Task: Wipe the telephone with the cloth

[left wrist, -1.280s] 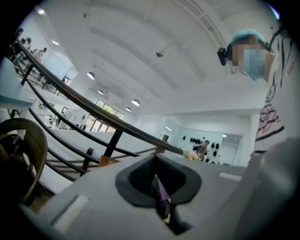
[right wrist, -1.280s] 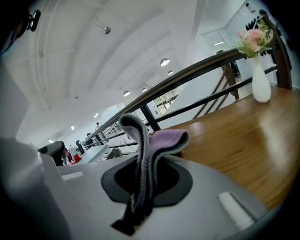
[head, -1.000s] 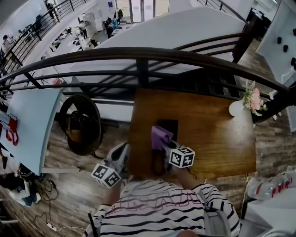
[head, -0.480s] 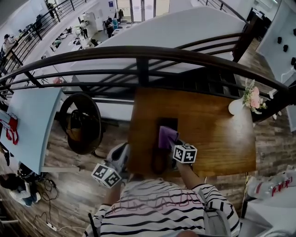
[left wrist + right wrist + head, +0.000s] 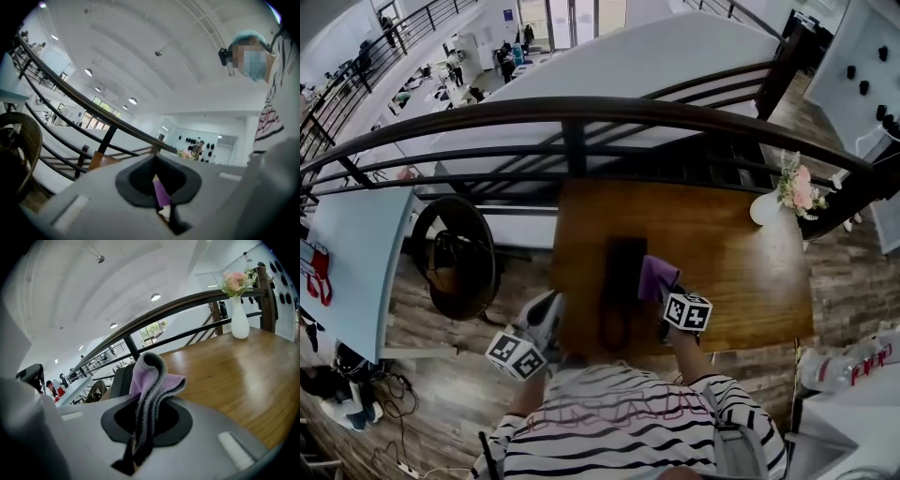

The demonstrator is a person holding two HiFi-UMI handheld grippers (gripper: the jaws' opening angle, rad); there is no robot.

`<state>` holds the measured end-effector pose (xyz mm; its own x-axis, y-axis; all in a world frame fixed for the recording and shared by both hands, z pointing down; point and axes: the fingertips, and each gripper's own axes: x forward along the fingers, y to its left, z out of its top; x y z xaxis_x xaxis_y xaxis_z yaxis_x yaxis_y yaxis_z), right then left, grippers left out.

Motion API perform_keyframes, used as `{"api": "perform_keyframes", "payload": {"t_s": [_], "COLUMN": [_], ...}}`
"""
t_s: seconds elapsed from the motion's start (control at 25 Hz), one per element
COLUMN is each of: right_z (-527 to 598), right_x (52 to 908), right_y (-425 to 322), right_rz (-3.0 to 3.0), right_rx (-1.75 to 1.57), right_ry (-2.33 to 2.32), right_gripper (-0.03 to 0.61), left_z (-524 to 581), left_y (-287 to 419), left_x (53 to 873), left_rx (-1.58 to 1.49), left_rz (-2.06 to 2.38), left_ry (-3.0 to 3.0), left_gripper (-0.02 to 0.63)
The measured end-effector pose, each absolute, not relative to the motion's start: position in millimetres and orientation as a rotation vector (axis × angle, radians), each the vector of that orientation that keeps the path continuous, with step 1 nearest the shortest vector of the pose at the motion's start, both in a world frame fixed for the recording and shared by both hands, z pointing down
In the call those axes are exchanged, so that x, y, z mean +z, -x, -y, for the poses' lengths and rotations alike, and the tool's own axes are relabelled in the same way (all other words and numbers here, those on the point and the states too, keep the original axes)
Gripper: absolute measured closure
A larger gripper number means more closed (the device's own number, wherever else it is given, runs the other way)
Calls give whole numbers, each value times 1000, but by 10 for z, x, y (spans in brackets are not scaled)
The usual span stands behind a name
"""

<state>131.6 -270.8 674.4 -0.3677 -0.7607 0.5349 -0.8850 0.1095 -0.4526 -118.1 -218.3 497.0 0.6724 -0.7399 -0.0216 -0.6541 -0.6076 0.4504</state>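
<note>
My right gripper is clamped on the purple cloth. In the right gripper view the folded cloth, purple on one face and grey on the other, stands up out of the closed jaws. From the head view the cloth sits just beside the right edge of the black telephone, over the wooden tabletop. I cannot tell whether cloth and telephone touch.

The telephone lies lengthwise near the middle of the tabletop, with a dark cord looping from its near end.

My left gripper hangs off the tabletop's left edge, well apart from the cloth. Its jaws are drawn together with nothing clamped between them. Only a thin slit remains, with a sliver of purple showing through it.

A white vase of pink flowers stands at the far right corner of the tabletop. A dark wicker chair sits on the floor to the left, below the curved railing.
</note>
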Motion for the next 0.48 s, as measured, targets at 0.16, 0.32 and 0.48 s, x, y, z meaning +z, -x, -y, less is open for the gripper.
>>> {"api": "perform_keyframes", "payload": {"t_s": [0.16, 0.32, 0.48], "right_z": [2643, 2598, 2510], "right_x": [6554, 6294, 6238], "right_y": [-1160, -787, -257], "right_rz": [2297, 2455, 2566], "right_rx": [1097, 1092, 1116], "right_ry": [-1638, -1513, -1302], "right_gripper": [545, 545, 545], "left_z": [2148, 2129, 2097], "left_y": [1186, 1195, 1215], "left_x": [4967, 4971, 4983], "left_rx": [-290, -300, -297], "left_rz": [1091, 1111, 1126], "left_ry": [-2492, -2470, -2471], "left_gripper": [612, 612, 612]}}
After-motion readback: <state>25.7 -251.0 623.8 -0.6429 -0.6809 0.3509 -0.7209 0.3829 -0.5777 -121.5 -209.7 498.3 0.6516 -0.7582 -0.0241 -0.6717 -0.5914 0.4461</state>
